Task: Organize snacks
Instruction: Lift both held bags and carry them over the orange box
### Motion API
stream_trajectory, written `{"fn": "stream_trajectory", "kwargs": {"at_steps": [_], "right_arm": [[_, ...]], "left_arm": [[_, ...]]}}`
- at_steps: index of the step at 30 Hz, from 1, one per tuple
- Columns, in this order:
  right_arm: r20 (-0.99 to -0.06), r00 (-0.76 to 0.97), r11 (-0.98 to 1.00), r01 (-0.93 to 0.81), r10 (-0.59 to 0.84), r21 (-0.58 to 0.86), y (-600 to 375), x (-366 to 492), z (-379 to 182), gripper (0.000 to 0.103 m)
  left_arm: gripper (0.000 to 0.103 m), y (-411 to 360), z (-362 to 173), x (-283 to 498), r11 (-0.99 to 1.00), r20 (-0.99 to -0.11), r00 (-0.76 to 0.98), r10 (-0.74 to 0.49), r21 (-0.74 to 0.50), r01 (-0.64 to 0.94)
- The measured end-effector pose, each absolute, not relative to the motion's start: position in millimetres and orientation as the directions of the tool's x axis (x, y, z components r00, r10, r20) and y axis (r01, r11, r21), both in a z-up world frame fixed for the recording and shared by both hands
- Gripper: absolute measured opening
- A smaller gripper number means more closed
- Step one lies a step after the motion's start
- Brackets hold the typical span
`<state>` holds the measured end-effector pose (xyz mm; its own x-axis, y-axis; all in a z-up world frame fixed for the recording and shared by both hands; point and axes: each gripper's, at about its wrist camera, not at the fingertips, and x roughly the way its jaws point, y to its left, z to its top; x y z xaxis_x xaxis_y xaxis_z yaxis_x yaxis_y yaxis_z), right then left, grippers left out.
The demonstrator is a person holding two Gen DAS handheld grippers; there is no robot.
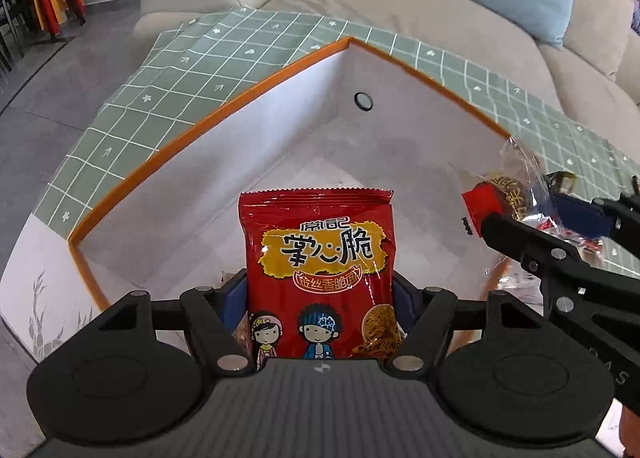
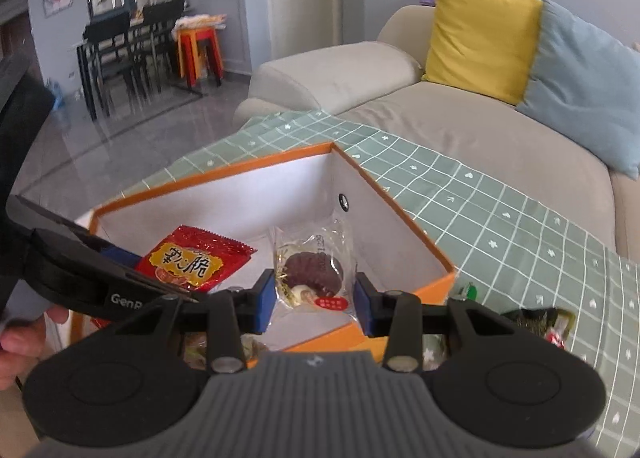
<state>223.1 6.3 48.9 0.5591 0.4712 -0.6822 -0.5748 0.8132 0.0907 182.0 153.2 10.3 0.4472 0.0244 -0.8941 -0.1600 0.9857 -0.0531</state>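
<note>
An open orange-rimmed box (image 1: 192, 129) with white inner walls stands on the green checked cloth; it also shows in the right wrist view (image 2: 400, 213). My left gripper (image 1: 320, 294) is shut on a red noodle-snack packet (image 1: 320, 258) and holds it over the box; the packet also shows in the right wrist view (image 2: 192, 262). My right gripper (image 2: 316, 298) is shut on a clear-wrapped dark pastry (image 2: 314, 270), held over the box's near right edge. In the left wrist view that gripper (image 1: 532, 209) and its pastry (image 1: 512, 181) come in from the right.
The green checked cloth (image 2: 500, 225) covers the table beside a beige sofa (image 2: 460, 129) with yellow and blue cushions. More wrapped snacks (image 2: 536, 322) lie on the cloth right of the box. A dining table with chairs and orange stools stand far left.
</note>
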Motion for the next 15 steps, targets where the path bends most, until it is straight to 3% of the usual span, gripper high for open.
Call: {"fn": "stream_trajectory", "kwargs": {"at_steps": [15], "right_arm": [[-0.766,0.498,0.733,-0.678,0.406,-0.051,50.8,252.2,15.0,0.039]], "left_arm": [[0.081,163.0,-16.4,203.6,0.989,-0.908,0.408,0.094,0.039,-0.141]]}}
